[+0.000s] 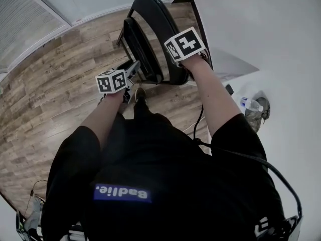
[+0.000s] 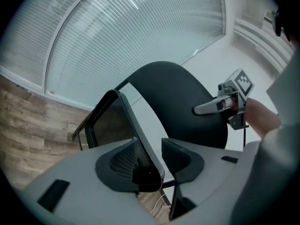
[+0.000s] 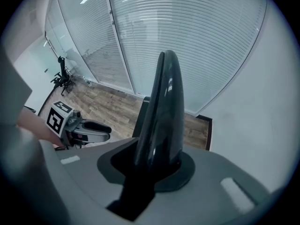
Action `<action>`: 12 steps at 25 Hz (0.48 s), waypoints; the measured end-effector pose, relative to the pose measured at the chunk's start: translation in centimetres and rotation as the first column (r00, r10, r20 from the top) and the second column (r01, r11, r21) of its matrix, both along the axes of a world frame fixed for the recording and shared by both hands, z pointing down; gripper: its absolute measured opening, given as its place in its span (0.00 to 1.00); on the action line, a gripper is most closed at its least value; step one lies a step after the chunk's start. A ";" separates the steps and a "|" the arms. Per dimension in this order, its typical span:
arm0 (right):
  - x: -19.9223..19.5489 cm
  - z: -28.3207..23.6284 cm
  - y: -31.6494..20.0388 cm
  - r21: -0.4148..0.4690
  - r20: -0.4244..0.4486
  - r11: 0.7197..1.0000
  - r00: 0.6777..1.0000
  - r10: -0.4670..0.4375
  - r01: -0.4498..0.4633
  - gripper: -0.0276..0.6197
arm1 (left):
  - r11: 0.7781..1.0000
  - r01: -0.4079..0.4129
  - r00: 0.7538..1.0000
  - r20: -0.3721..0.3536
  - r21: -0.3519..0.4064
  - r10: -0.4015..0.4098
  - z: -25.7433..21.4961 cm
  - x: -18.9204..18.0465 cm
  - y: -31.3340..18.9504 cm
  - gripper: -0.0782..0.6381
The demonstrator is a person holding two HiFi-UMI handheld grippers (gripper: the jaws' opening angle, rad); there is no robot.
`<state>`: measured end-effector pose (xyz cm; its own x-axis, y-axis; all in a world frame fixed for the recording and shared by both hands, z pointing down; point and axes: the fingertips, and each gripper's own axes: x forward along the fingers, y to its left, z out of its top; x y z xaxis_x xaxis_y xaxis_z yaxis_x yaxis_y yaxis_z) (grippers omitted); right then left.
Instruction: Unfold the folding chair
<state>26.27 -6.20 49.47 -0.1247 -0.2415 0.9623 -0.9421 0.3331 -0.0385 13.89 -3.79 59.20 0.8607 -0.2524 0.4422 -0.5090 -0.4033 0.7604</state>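
Head view puts our own black shirt (image 1: pixel 165 174) nearest, with one black cable (image 1: pixel 251 158) trailing off to the right. At near right, one clear plastic bottle (image 1: pixel 249 104) lies against a mottled grey bundle (image 1: pixel 261 113); whether it sits inside we cannot tell.

Beyond our arms we count two grippers, each carrying one marker cube (image 1: pixel 113 81), and one black folding chair (image 1: pixel 168 24) with a curved plastic back and a thin flat seat (image 2: pixel 110 125). Our left gripper (image 2: pixel 155 157) stands part open. The seat's edge runs up between its jaws, close to the left-hand pad with a gap at the other, so nothing is clamped. Our right gripper (image 3: pixel 157 159) is closed on the top rim of the chair back, which rises edge-on from between its pads.

The chair stands on the brown wood-plank floor (image 1: pixel 55 89), close beside the white wall (image 1: pixel 261 24) on the right, with its seat tilted up rather than flat. Left of the chair the planks lie open as far as the glass wall with white blinds (image 3: pixel 187 36).
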 end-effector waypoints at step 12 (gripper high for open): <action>-0.1 -0.2 0.2 0.007 0.005 1.000 1.000 -0.005 0.005 0.18 | 0.991 0.045 0.993 0.114 -0.126 -0.031 7.2 7.2 -2.8 0.44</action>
